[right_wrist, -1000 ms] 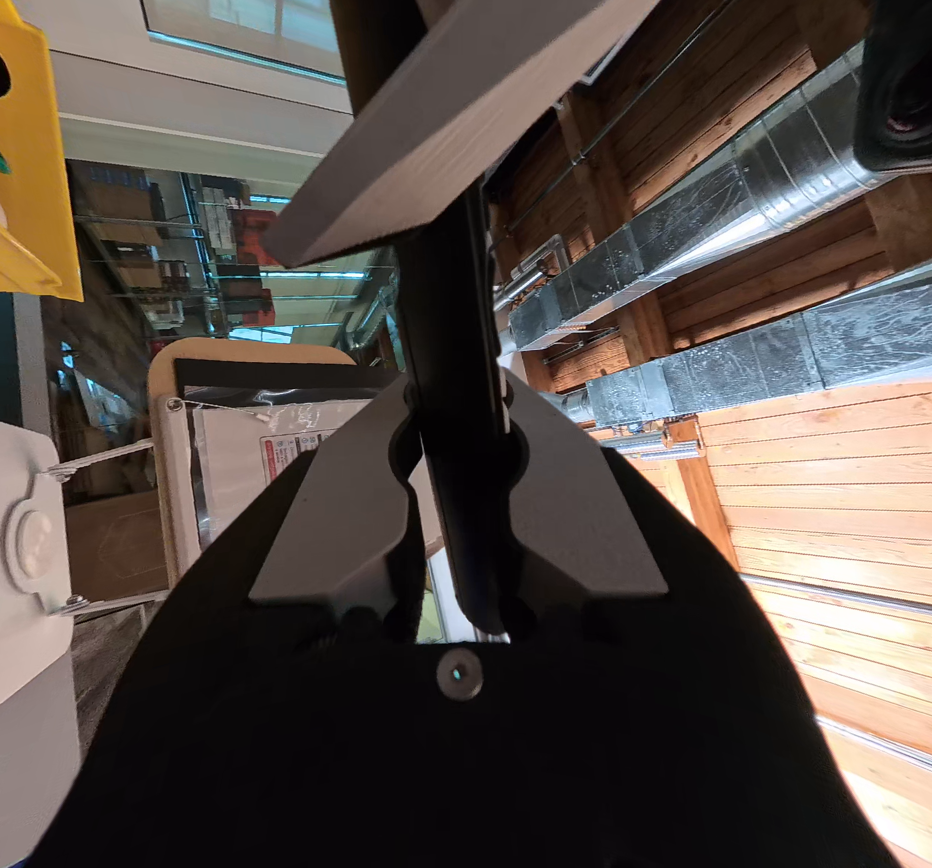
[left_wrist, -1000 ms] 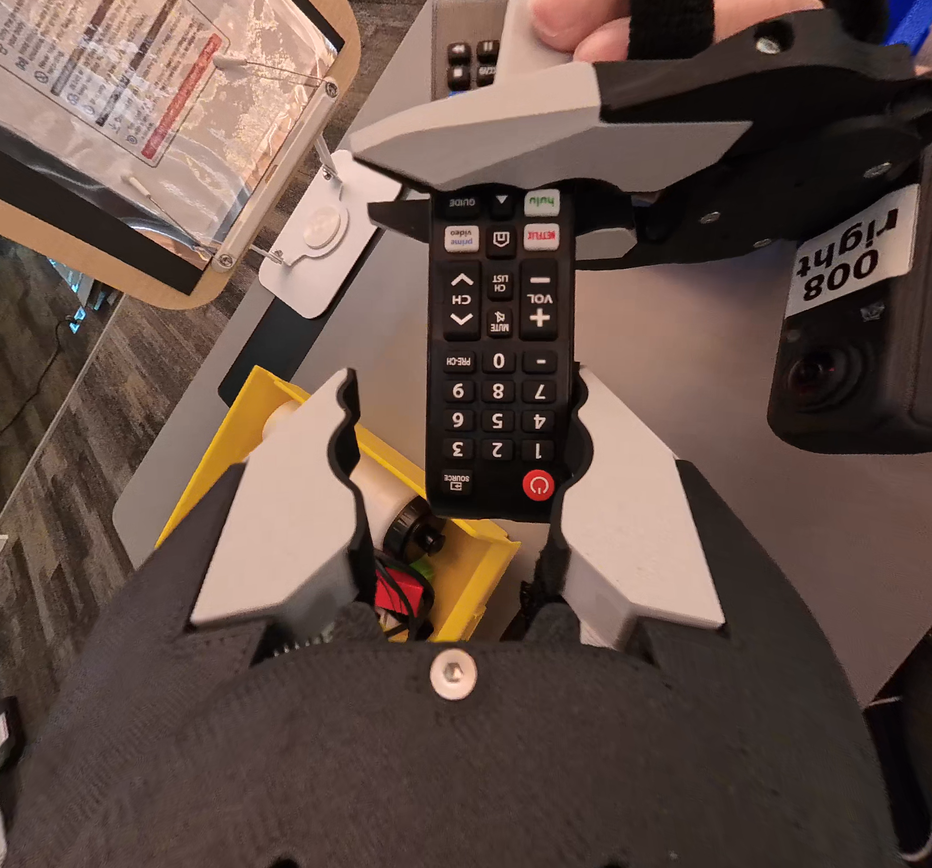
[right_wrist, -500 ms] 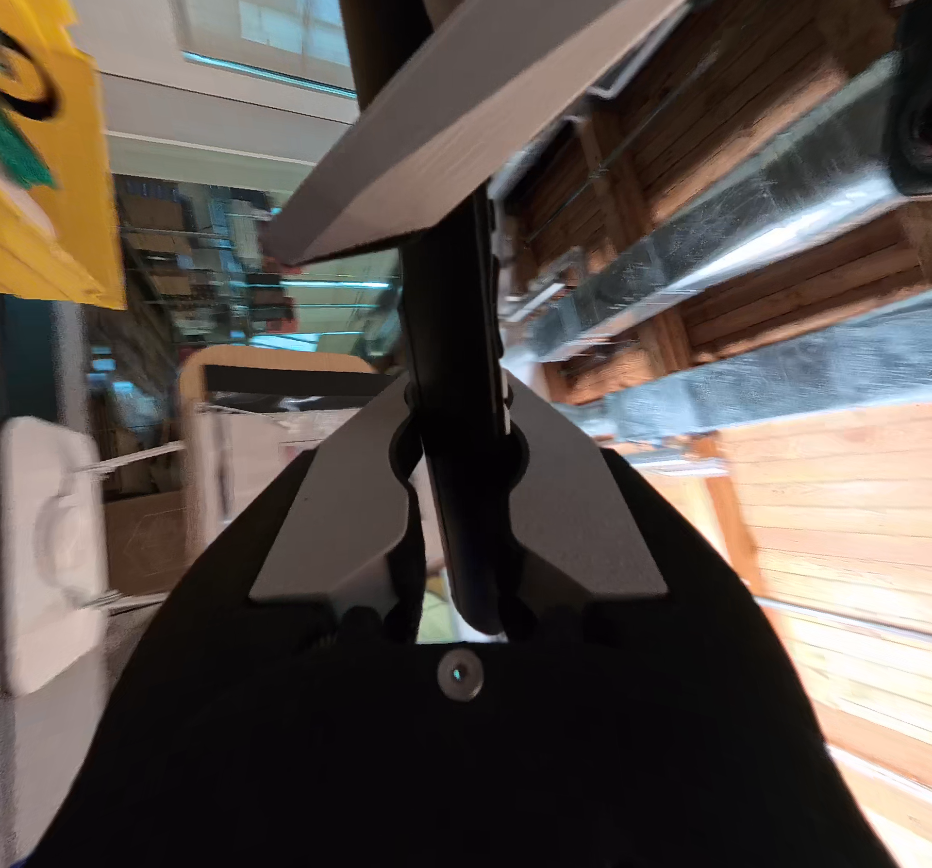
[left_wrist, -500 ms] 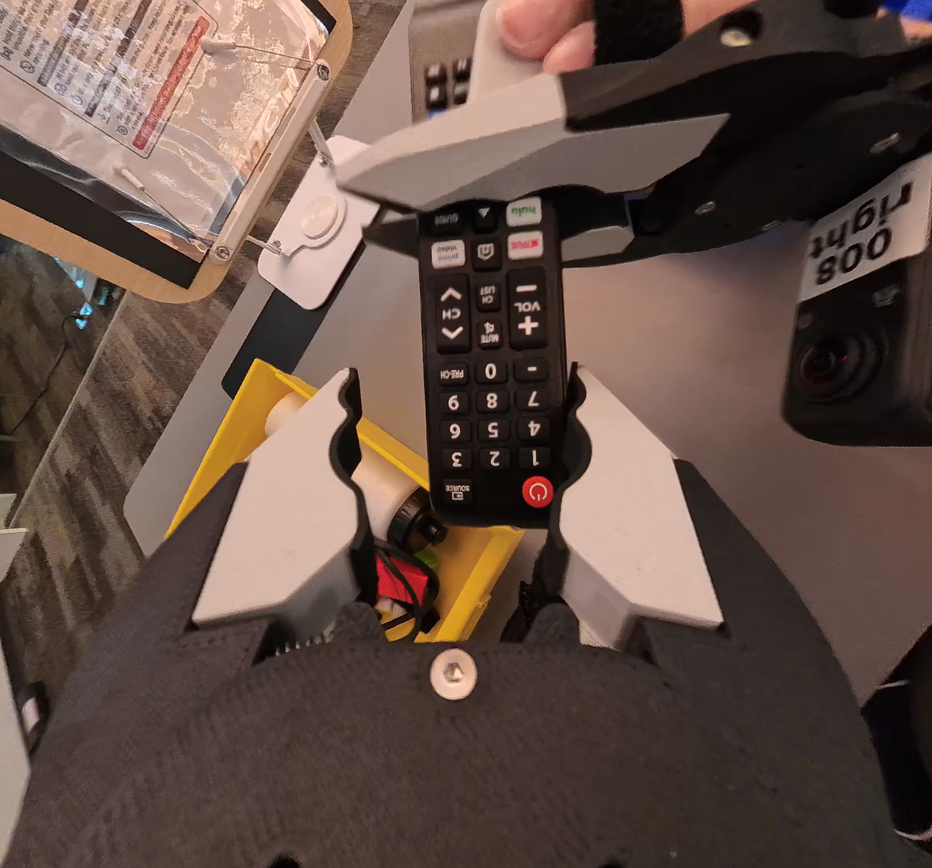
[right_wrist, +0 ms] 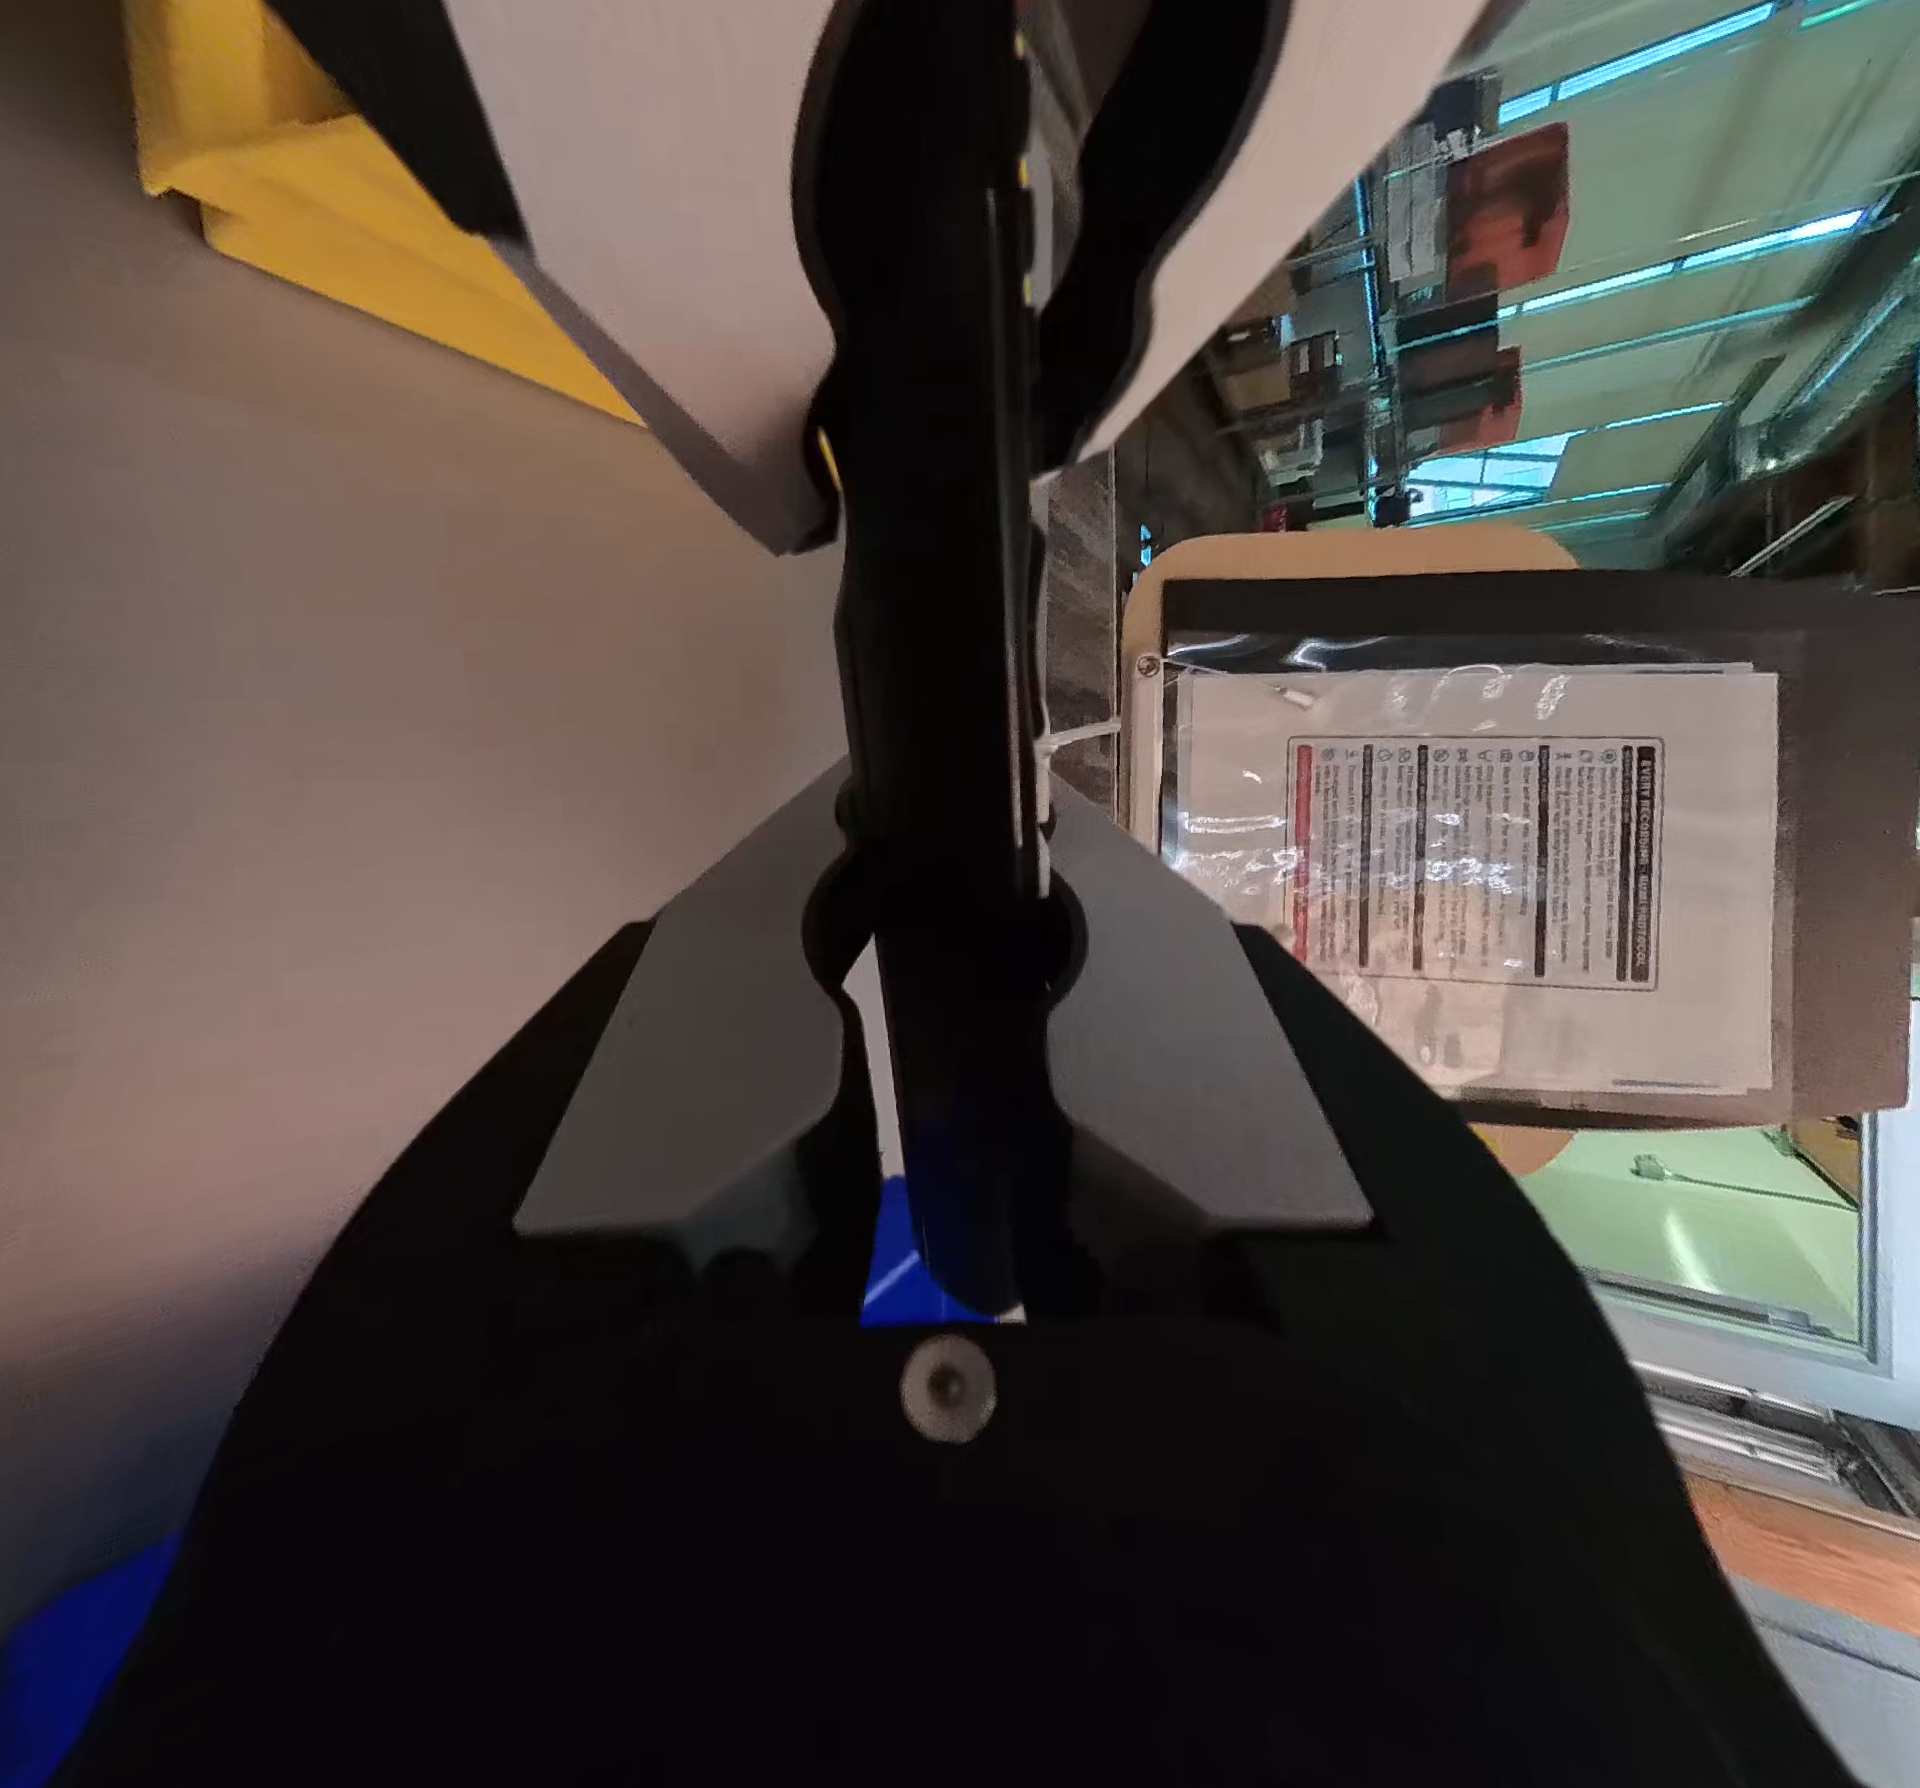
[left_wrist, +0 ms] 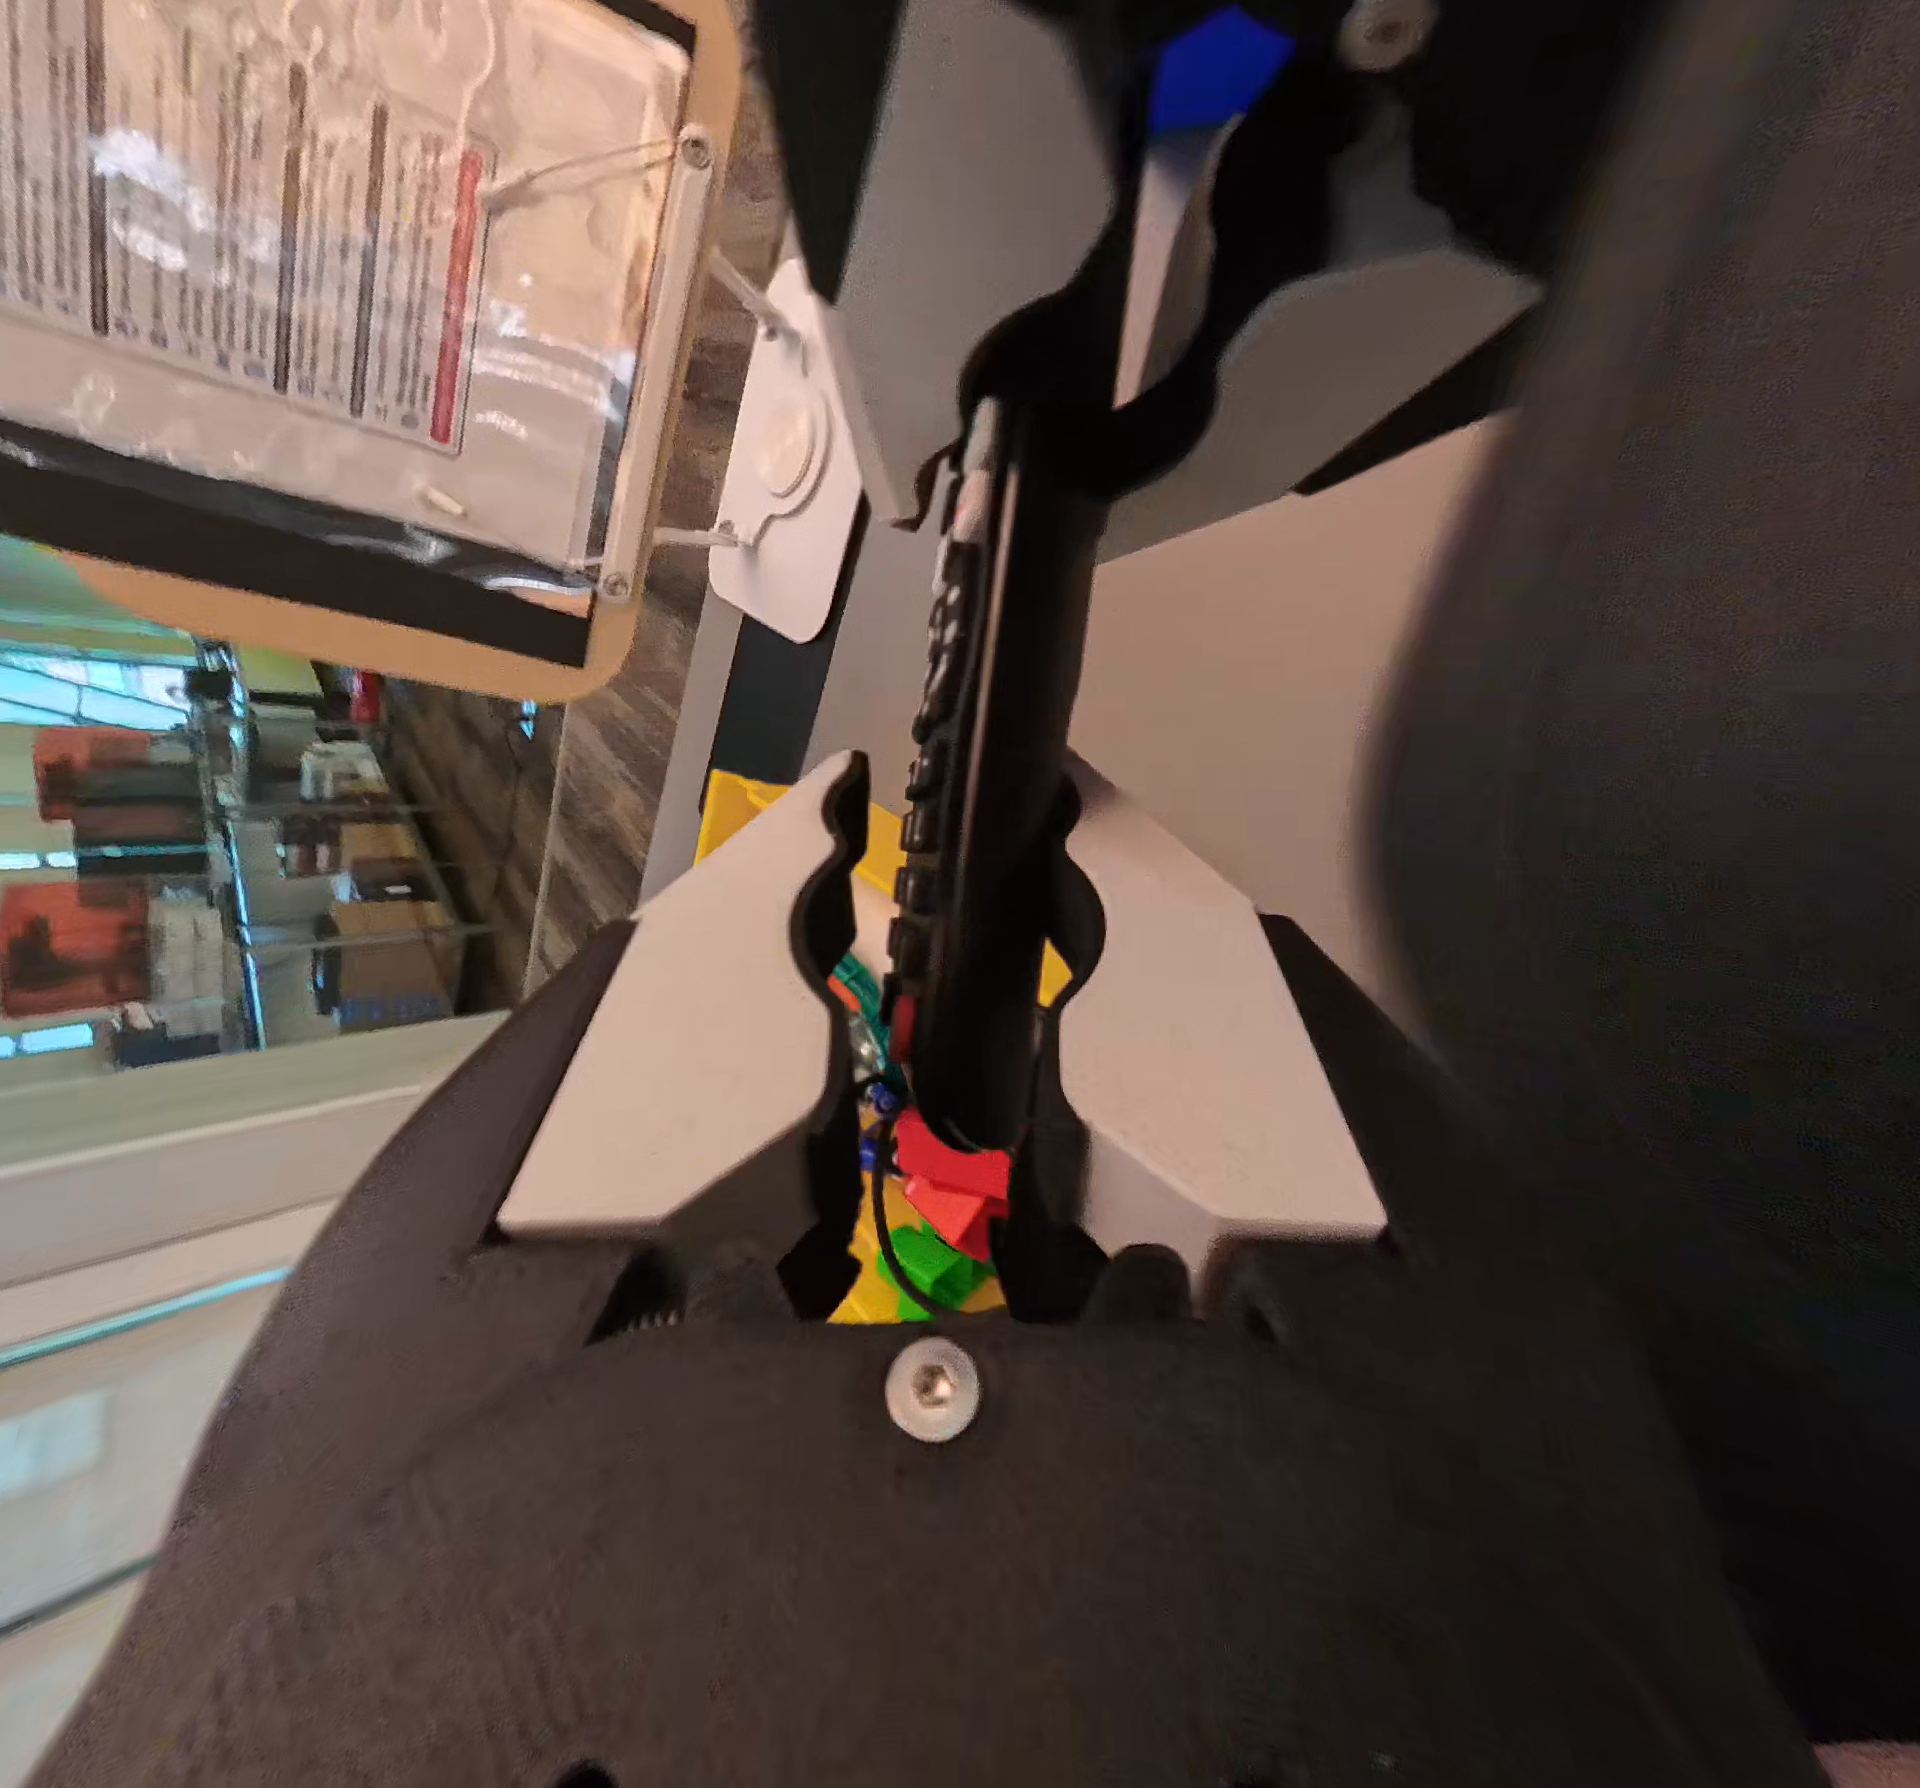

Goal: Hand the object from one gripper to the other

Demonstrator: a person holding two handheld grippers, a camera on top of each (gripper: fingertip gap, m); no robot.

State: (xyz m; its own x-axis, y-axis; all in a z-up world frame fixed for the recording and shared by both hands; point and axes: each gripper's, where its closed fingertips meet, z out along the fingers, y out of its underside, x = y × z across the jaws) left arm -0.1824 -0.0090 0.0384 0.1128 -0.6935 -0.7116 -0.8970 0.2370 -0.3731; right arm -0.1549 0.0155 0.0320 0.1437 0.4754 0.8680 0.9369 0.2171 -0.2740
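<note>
The handover is at its midpoint, by my reading: the black remote (left_wrist: 987, 803) spans the two tools, above the yellow bin (left_wrist: 883, 834) on the grey desk (left_wrist: 1226, 699). The right hand-held gripper (right_wrist: 940, 865) is clenched on the remote's far end. The left hand-held gripper (left_wrist: 961, 834) has its right finger against the remote's back, while a gap shows between its left finger and the button face, so it is not yet clamped. Next, I judge, the left must close fully before the right lets go. The remote is slim, seen edge-on, with raised buttons along one face
</note>
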